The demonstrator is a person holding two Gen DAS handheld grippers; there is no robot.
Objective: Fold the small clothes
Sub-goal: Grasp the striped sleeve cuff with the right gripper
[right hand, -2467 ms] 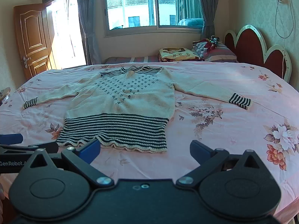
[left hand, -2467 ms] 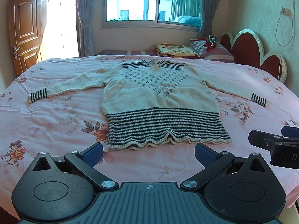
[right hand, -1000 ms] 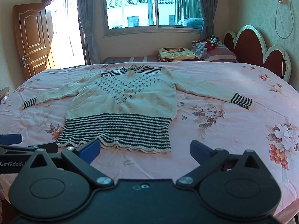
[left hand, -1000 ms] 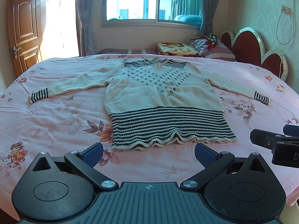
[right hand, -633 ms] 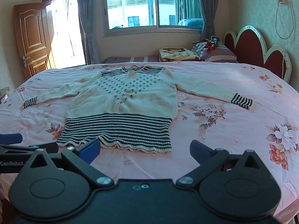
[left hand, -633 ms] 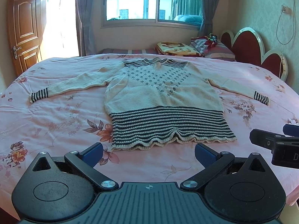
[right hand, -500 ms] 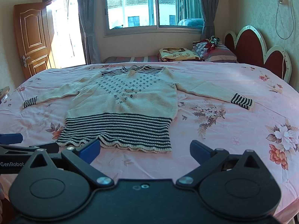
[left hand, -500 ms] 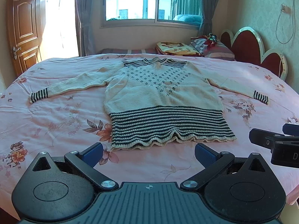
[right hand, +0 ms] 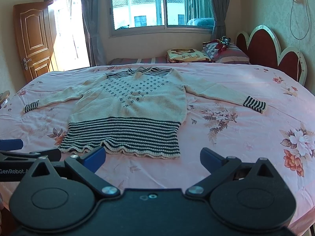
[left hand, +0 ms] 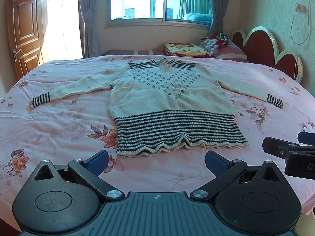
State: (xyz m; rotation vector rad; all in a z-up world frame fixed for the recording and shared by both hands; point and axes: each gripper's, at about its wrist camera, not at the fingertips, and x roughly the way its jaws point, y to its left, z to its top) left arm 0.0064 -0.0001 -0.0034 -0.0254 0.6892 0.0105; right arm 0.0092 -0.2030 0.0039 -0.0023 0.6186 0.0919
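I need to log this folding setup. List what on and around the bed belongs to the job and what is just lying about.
Belongs to the job:
- cream sweater, spread flat, sleeves out
- left gripper, open
- right gripper, open
- pink floral bedsheet, the work surface

Just lying about:
- folded yellow blanket
- striped pillow
- red headboard
- wooden door

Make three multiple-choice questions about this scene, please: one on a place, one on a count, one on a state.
1. Where does the sweater lie?
A. on the bed
B. on the floor
C. on a chair

2. How many sleeves are spread out sideways?
A. none
B. one
C. two

3. How are the left gripper and right gripper?
A. both open and empty
B. both shut on the sweater
C. one open, one shut

Answers:
1. A, it lies flat on the pink floral sheet.
2. C, a striped cuff shows on each side.
3. A, the fingers stand wide apart, short of the hem.
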